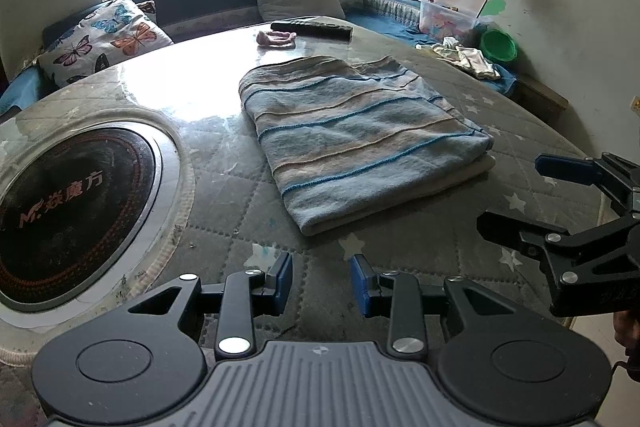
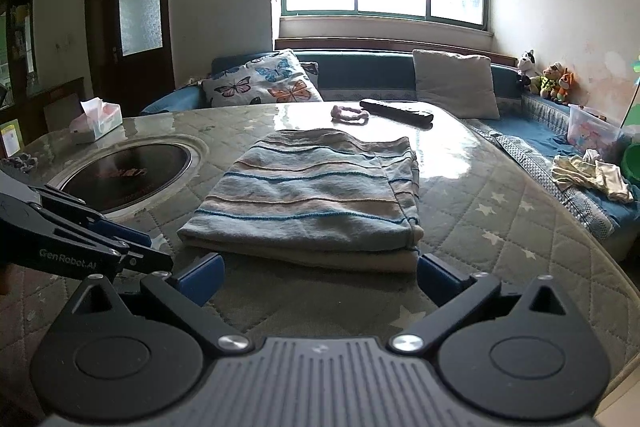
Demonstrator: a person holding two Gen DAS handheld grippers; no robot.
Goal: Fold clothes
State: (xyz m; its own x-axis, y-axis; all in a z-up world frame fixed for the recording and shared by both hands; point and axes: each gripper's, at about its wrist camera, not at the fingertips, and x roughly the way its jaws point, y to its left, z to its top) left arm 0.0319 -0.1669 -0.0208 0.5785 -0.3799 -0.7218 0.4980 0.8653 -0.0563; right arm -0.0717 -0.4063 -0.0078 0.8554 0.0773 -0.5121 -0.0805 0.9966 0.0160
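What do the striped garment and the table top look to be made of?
Garment: soft knit, likely cotton or wool blend; raised stitched stripes, fuzzy matte surface, thick folded layers. Table: quilted star-print fabric under a clear glossy cover, probably glass or plastic, which mirrors the window.

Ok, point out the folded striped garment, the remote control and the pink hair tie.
folded striped garment [image 2: 308, 195]: right wrist view, middle of its top layer.
remote control [image 2: 396, 111]: right wrist view, middle of its black body.
pink hair tie [image 1: 276, 39]: left wrist view, on its fabric loop.
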